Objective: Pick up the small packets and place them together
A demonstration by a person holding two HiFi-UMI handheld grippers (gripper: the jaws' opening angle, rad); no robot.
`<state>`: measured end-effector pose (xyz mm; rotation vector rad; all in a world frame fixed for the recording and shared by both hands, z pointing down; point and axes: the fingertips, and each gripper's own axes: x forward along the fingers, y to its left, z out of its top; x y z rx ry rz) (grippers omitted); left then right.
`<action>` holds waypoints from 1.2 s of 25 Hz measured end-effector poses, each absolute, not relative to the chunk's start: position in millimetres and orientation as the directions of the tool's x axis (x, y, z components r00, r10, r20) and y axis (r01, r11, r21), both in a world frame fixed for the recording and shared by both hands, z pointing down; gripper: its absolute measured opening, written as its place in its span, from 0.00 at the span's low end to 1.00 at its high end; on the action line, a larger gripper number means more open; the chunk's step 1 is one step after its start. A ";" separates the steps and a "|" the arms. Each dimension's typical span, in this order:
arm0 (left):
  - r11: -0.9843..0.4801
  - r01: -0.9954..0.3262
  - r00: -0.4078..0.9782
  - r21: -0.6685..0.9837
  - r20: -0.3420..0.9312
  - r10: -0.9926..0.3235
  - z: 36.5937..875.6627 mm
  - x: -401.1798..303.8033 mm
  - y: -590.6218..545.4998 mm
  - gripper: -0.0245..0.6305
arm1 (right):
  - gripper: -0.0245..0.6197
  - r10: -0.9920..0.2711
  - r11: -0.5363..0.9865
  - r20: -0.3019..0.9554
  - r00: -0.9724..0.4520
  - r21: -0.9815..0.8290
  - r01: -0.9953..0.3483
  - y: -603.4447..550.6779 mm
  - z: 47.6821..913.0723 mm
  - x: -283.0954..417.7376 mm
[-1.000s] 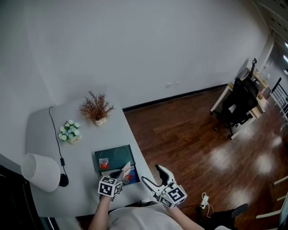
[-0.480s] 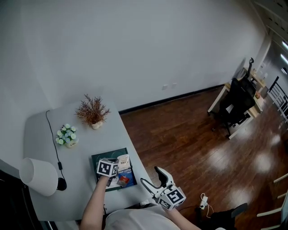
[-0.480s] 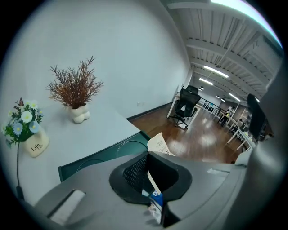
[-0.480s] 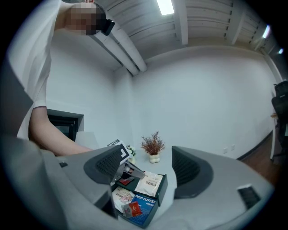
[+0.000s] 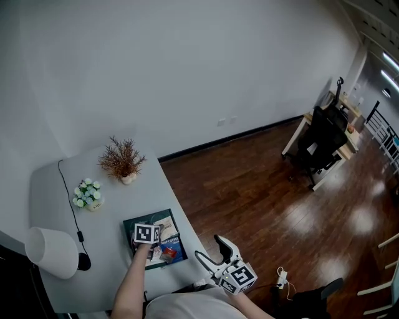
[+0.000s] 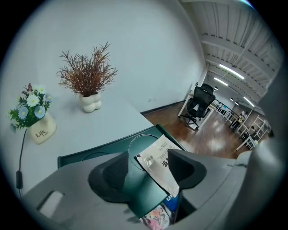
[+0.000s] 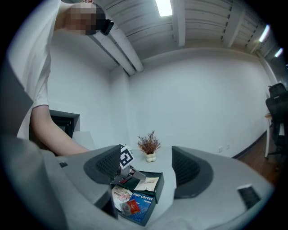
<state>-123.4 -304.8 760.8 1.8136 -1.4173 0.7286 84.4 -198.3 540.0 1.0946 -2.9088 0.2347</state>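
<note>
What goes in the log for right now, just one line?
left gripper: jaws just been opening, white packet loose between them, lying on green box | right gripper: open, empty

**Light and picture quality, three views**

Light: cool, even and indoor. Ceiling strip lights [image 7: 164, 6] sit high above the fingers [image 7: 105, 164] in the right gripper view, and more show far beyond the fingers in the left gripper view.
Glare: pale patches on the wood floor [image 5: 299, 212].
Shadows: soft and faint.
Head view: dim, bluish, sharp.
Gripper views: round fisheye frames with black corners, lines bowed toward the rim. The fingers are slightly soft, and the packet [image 6: 157, 164] between the left ones is sharper.
</note>
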 end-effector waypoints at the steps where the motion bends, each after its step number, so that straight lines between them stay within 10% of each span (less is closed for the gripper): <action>1: -0.145 -0.971 0.241 0.192 0.774 -0.585 756.0 -124.8 -304.4 0.49 | 0.58 -0.650 0.745 0.076 -0.756 -0.133 -0.654 -197.7 540.4 82.9; 5: -0.138 -0.970 0.237 0.199 0.663 -0.710 715.1 -134.8 -302.6 0.49 | 0.58 -0.620 0.770 0.075 -0.781 -0.132 -0.624 -194.2 540.6 68.9; 10: -0.160 -0.966 0.237 0.203 0.450 -0.861 636.7 -140.6 -280.3 0.76 | 0.58 -0.583 0.801 0.063 -0.810 -0.126 -0.586 -193.4 536.1 48.2; 20: 0.066 -0.996 -0.057 0.061 0.135 -0.989 538.3 -182.1 -166.7 0.69 | 0.60 -0.598 0.801 -0.031 -0.801 0.002 -0.599 -207.4 504.1 27.3; 30: 0.176 -0.983 -0.164 0.062 0.156 -0.974 555.7 -208.1 -114.9 0.69 | 0.52 -0.575 0.818 0.047 -0.817 0.014 -0.575 -207.6 516.4 1.9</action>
